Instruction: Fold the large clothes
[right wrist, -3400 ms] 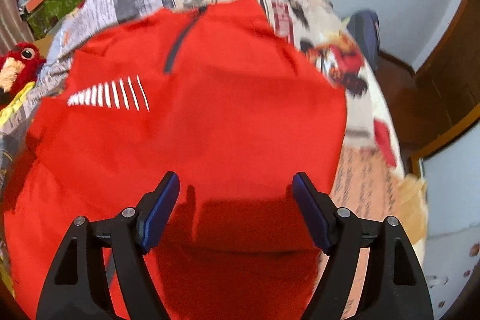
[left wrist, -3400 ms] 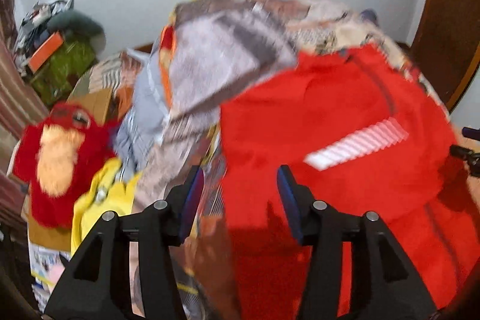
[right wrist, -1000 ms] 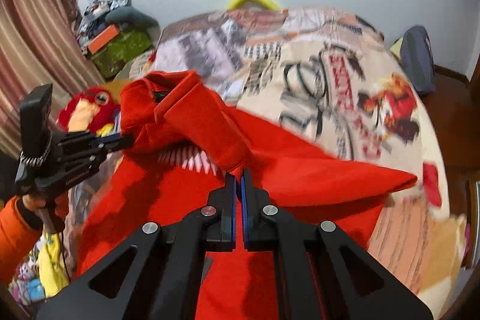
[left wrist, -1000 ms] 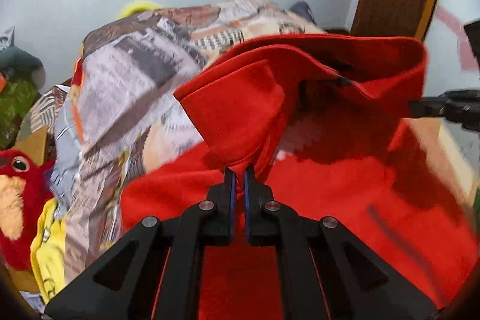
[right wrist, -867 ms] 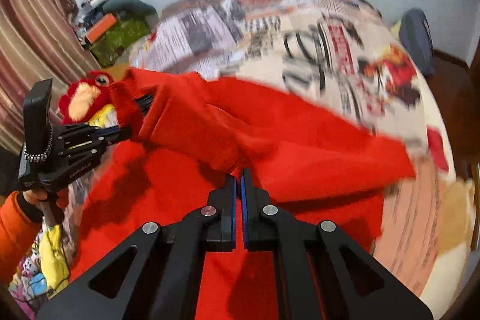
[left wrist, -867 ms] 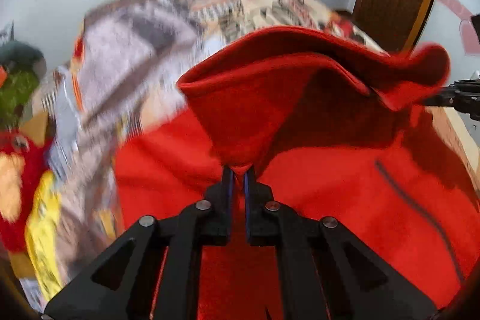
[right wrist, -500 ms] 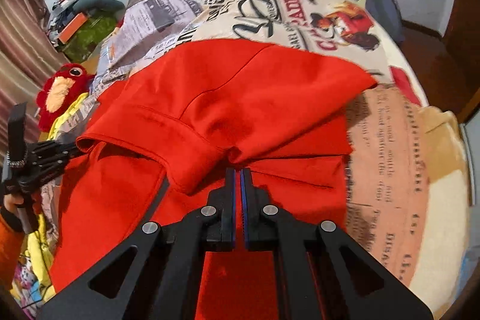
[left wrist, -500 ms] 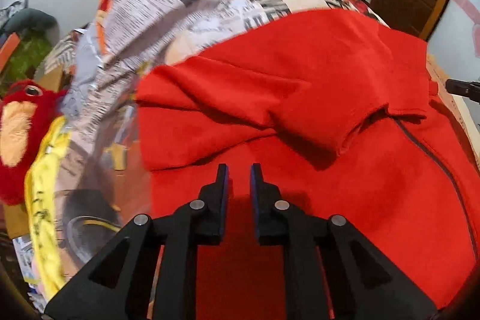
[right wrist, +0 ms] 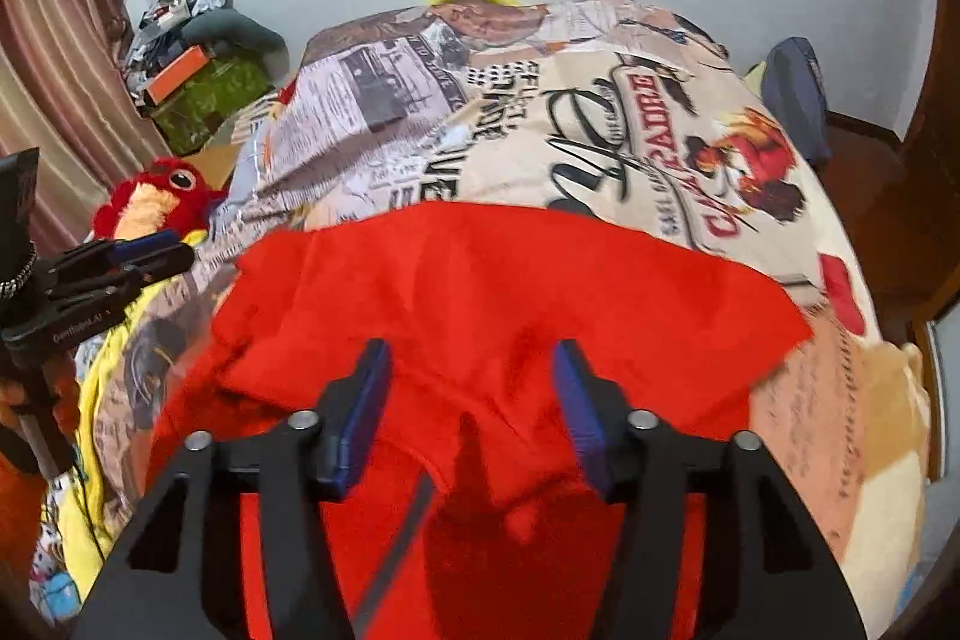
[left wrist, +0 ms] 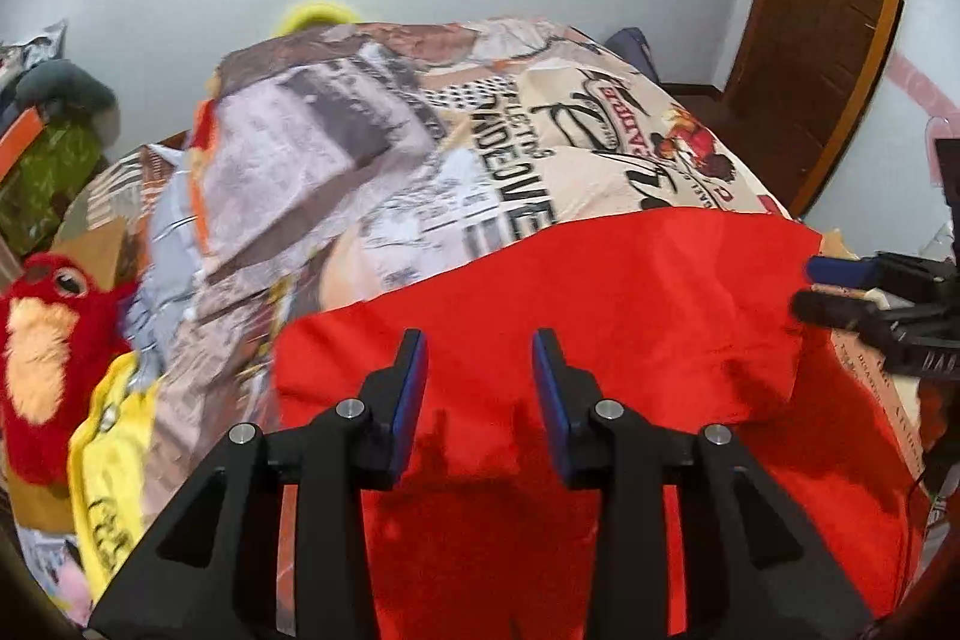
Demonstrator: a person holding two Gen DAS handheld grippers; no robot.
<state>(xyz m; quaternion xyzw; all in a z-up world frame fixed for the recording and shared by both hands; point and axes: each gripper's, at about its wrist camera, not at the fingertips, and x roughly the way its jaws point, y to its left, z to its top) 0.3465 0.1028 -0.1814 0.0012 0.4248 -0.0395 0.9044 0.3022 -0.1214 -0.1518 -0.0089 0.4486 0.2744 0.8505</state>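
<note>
A large red garment [left wrist: 600, 304] [right wrist: 510, 292] lies folded over on itself on a bed with a newspaper-print cover [left wrist: 420, 148] [right wrist: 540, 112]. My left gripper [left wrist: 480, 364] hovers above the folded cloth, its jaws opening, nothing between the blue pads. My right gripper [right wrist: 471, 376] also hangs over the red cloth with jaws opening and empty. A dark zip line [right wrist: 396, 550] runs down the lower layer. The right gripper [left wrist: 840, 289] shows at the right edge of the left wrist view; the left gripper [right wrist: 150, 250] shows at the left edge of the right wrist view.
A red plush toy [left wrist: 42, 340] [right wrist: 156, 196] and yellow cloth [left wrist: 114, 448] lie off the bed's left side. A wooden door [left wrist: 828, 10] stands at the right. Boxes and bags [right wrist: 198, 82] pile up in the far left corner. A dark bag [right wrist: 798, 88] sits by the bed's far right.
Both grippers carried the garment's upper edge over and down onto its lower part, let go and opened. The fold now lies flat, and both grippers have drawn back a little.
</note>
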